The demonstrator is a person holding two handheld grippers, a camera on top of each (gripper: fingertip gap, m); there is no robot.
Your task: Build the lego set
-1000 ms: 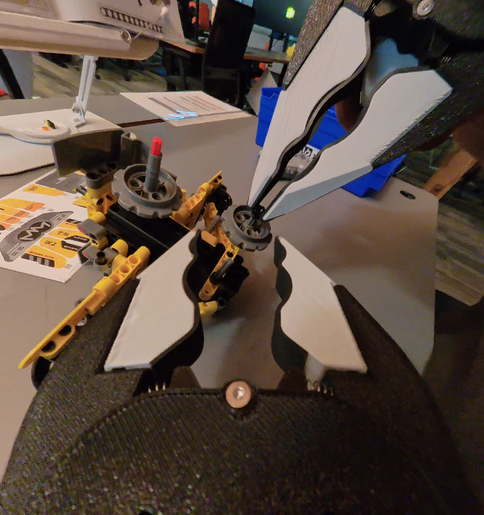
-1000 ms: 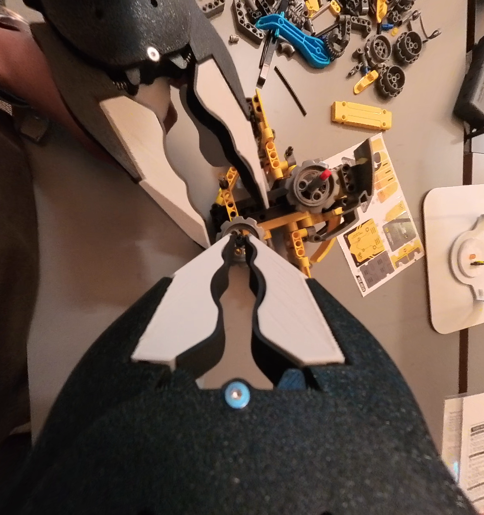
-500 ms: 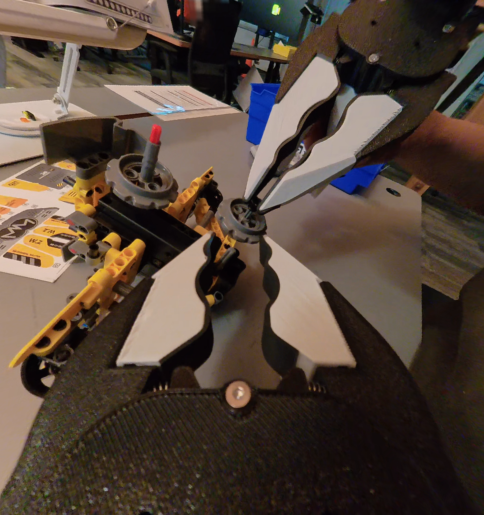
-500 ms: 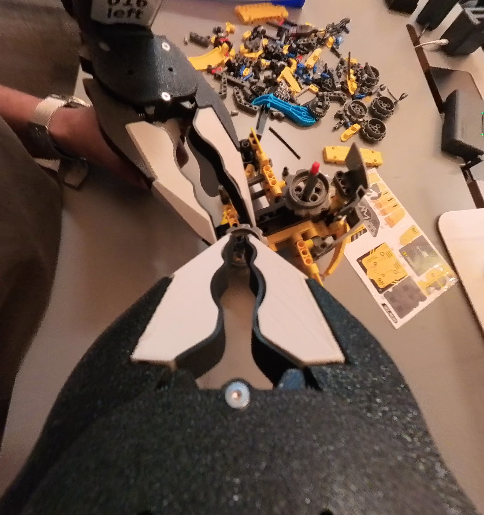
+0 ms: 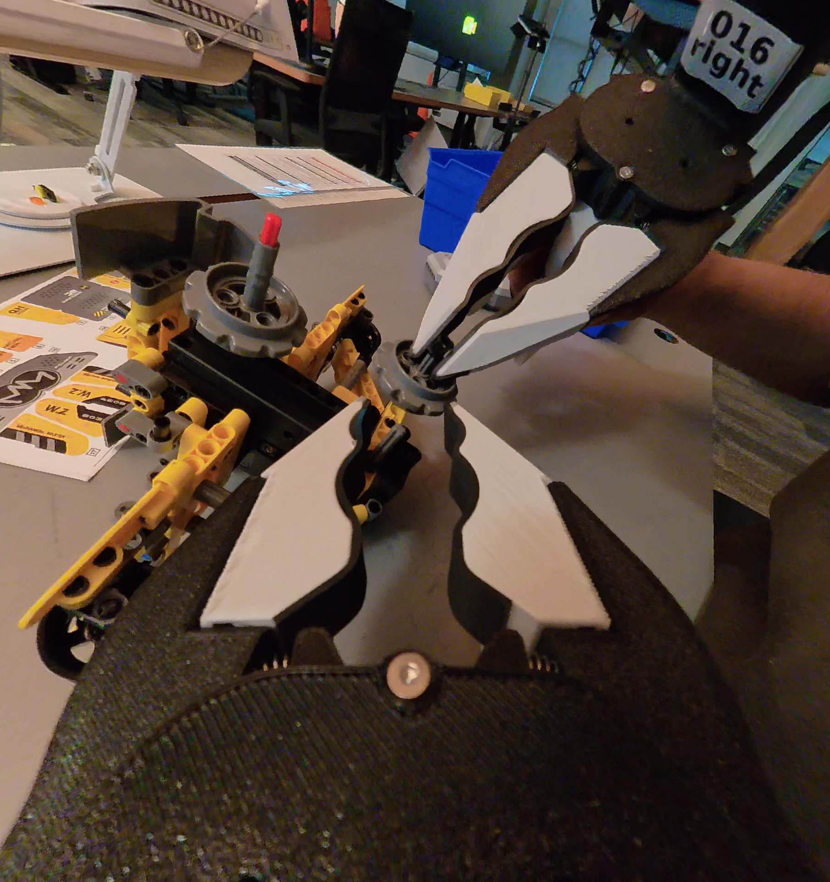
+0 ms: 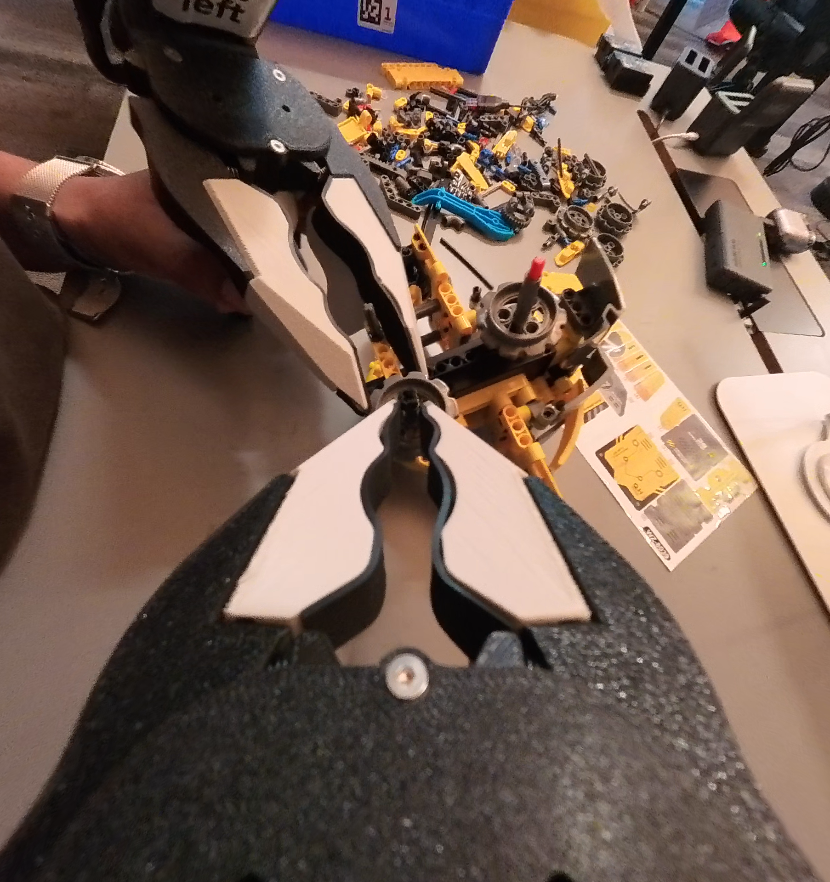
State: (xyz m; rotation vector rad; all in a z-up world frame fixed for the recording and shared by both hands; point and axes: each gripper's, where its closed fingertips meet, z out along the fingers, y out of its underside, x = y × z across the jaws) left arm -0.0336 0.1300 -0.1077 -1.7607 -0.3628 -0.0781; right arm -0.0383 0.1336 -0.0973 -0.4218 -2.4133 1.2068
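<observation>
A yellow and black brick model (image 5: 241, 396) lies on the grey table (image 5: 570, 429). It carries a large grey toothed wheel (image 5: 243, 315) with a red-tipped grey axle standing in it. A small grey toothed wheel (image 5: 410, 377) sits at the model's near end. My right gripper (image 6: 410, 401) is shut on a black pin (image 6: 409, 410) in that small wheel's hub (image 6: 439, 395); it also shows in the left wrist view (image 5: 427, 367). My left gripper (image 5: 401, 410) is open, its fingers straddling the model's end just below the small wheel; it also shows in the right wrist view (image 6: 389, 386).
A sticker sheet (image 5: 36, 396) lies beside the model. A pile of loose parts (image 6: 475, 148) lies farther back, with a blue bin (image 6: 403, 28) behind it. A white lamp base (image 6: 795, 453) and black devices (image 6: 733, 257) stand at the right. Left and right tips are no more than a few centimetres apart.
My right gripper has tilted from steeply above to a lower, more sideways angle, still shut on the pin at the small wheel. My left gripper has stayed open around the model's end.
</observation>
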